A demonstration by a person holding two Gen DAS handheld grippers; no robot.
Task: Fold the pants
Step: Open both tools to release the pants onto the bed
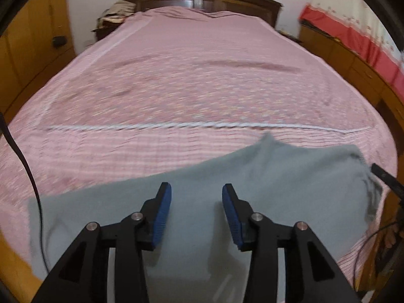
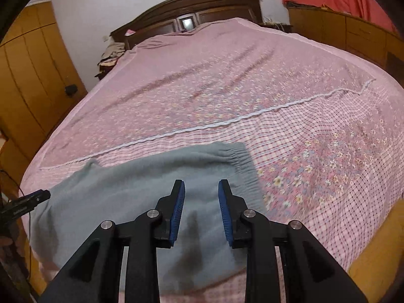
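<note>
Pants (image 1: 227, 189) of grey fleece lie flat across the near end of a bed (image 1: 176, 88), which has a pink cover with small flowers and a check border. In the left wrist view the cloth fills the low part from about 8 o'clock to 3 o'clock. The left gripper (image 1: 197, 197) hangs above the cloth at 6 o'clock. Its blue pads (image 1: 161, 217) stand apart, nothing is between them, and they do not press on the fabric. At 3 o'clock the black tip of the other tool (image 1: 386, 179) shows at the edge of the pants.

In the right wrist view the gathered elastic waistband (image 2: 242, 164) lies at about 1 o'clock from the right gripper (image 2: 201, 194). This gripper is also over the pants; its pads are apart with only bare cloth seen through the gap. A dark wooden headboard (image 2: 202, 7) stands at 12 o'clock, a yellow wardrobe (image 2: 30, 75) at 9 o'clock.
</note>
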